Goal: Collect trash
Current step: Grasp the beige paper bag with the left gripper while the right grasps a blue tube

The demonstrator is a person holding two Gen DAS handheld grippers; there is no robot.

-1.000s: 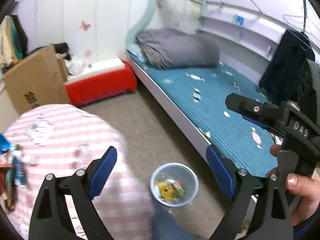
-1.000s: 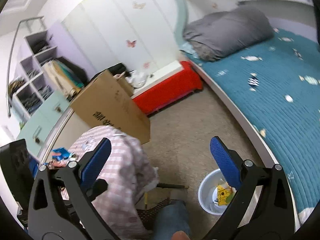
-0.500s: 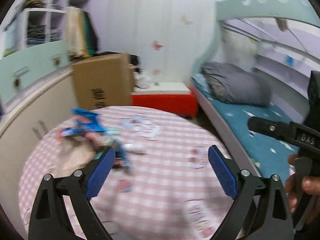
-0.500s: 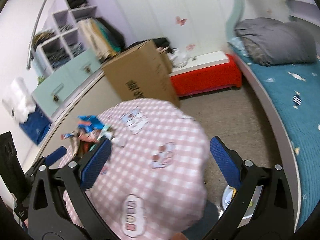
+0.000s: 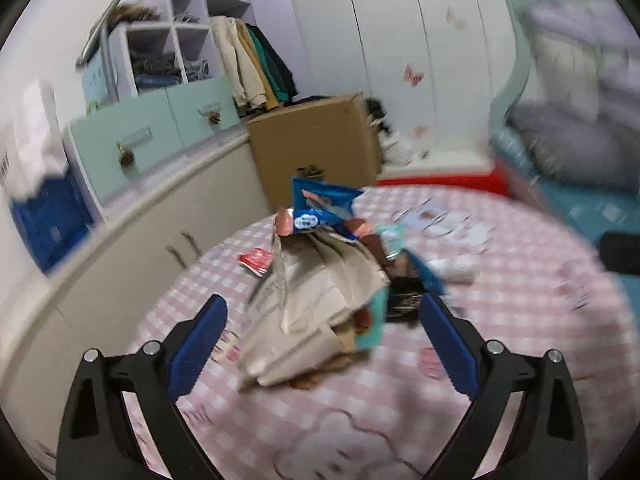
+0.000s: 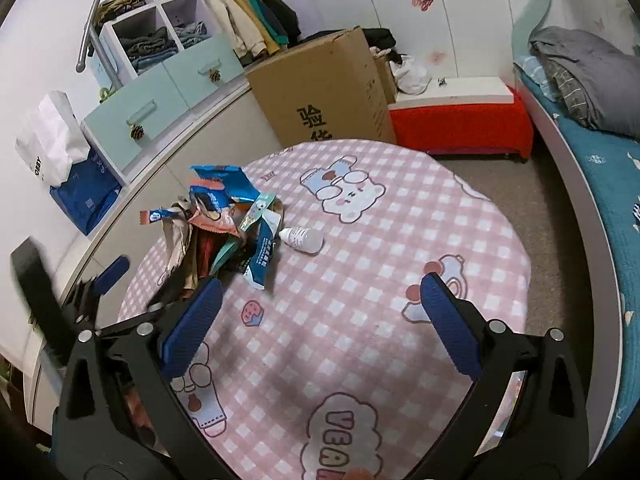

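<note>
Bedroom furnishings around a round bench in pink checks

The bench (image 6: 400, 248) wears a pink-and-white gingham cloth printed with cartoon bears and spreads under and ahead of the claws. Straight beyond it stands a tall cardboard box (image 6: 320, 92) with black characters on its face. Right of the box sits a low red bench seat (image 6: 460, 128) with a white top, and further right a bed (image 6: 608, 184) with a teal cover and a grey folded quilt (image 6: 584, 76). Left of the box runs a cabinet with mint drawers (image 6: 160, 96), white cubby shelves (image 6: 156, 36) above it, and hanging coats (image 6: 248, 12). A white wardrobe (image 6: 440, 12) with butterfly stickers fills the back.
</note>
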